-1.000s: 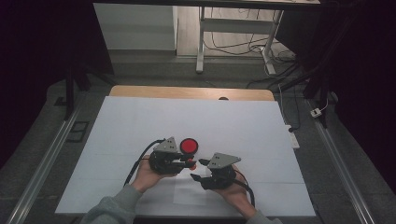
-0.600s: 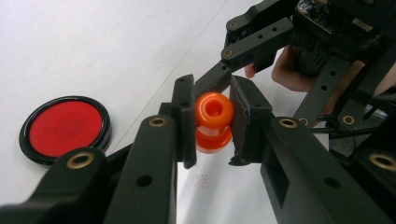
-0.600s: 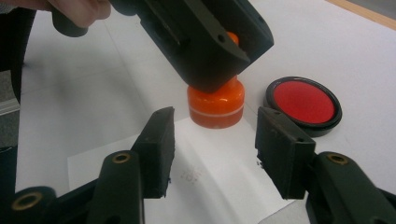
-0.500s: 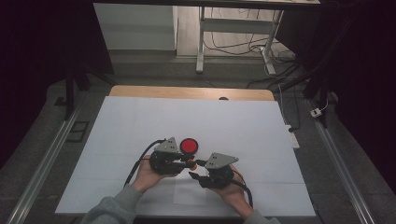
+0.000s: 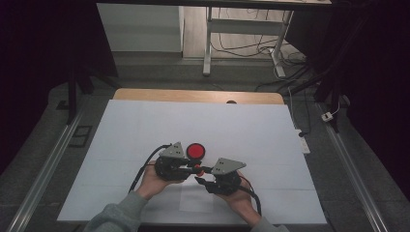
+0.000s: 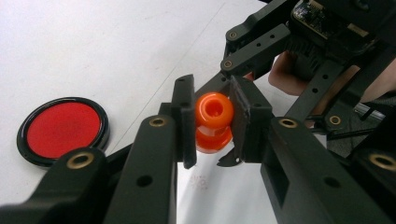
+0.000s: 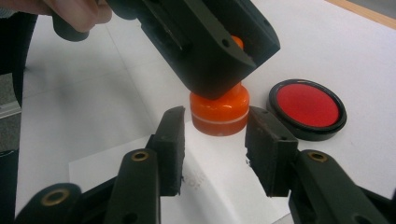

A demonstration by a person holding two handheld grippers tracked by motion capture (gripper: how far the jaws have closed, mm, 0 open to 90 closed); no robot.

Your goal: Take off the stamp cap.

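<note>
An orange stamp-like piece [image 6: 214, 112] with a round knob and a wider base hangs just above the table, and my left gripper [image 6: 212, 122] is shut on its knob. My right gripper [image 7: 215, 135] has just been closing, and its pads flank the orange base [image 7: 219, 114] with a thin gap still showing on the left side. In the high view the left gripper [image 5: 193, 167] and right gripper [image 5: 199, 175] meet tip to tip near the table's front, with the orange piece [image 5: 199, 169] between them.
A red disc with a black rim [image 5: 196, 151] lies flat just beyond the grippers, also seen beside the orange piece [image 7: 307, 108]. A small white paper sheet [image 5: 196, 199] lies under the hands on the white table cover [image 5: 251, 125]. A wooden edge [image 5: 193, 95] runs along the far side.
The right gripper's jaws have narrowed around the orange piece's base. Both hands have stayed where they were, and the left gripper keeps its hold.
</note>
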